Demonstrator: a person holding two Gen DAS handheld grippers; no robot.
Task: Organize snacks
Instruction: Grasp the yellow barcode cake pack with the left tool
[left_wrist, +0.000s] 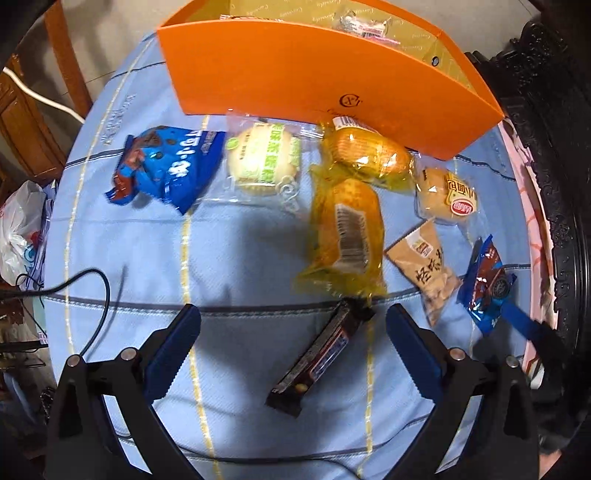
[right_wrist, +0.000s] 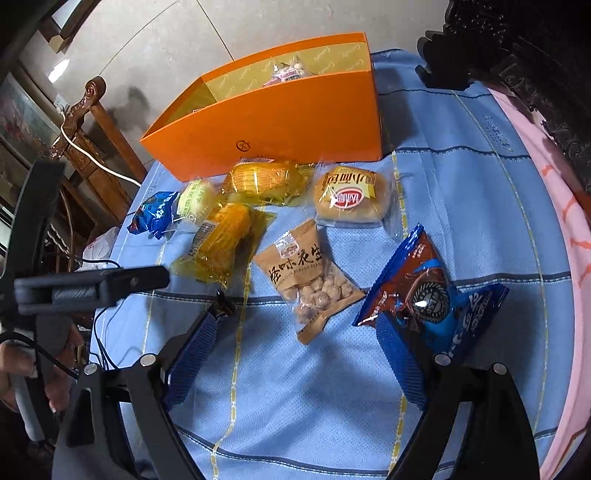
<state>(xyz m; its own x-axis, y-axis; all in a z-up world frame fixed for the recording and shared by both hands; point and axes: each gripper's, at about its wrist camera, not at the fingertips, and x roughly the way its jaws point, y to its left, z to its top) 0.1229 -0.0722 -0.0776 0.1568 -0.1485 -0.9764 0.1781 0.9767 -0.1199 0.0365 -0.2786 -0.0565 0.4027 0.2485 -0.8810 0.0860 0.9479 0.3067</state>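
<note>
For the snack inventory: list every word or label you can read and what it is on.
"怪味花生": brown peanut pouch.
"小面包": bread bun wrapper.
Gold logo and script: orange box, too small to read.
Chocolate bar, blue cookie packs, green pastry, barcodes: blurred, unreadable.

The left hand-held gripper (left_wrist: 293, 325) has two black angular plastic arms, each ending in a dark blue finger pad (left_wrist: 173, 354) with a saw-toothed inner edge; round silver pivot pins (left_wrist: 127, 354) sit at the arm joints; a thin black cable (left_wrist: 99, 295) loops away toward nine o'clock. The right hand-held gripper (right_wrist: 295, 350) is built alike: black arms, silver pins (right_wrist: 442, 359), and blue finger pads (right_wrist: 400, 363) ribbed with fine ridges; seen from it, at nine o'clock, the other gripper's black body (right_wrist: 92, 286) bears faint lettering, too blurred to read.
</note>
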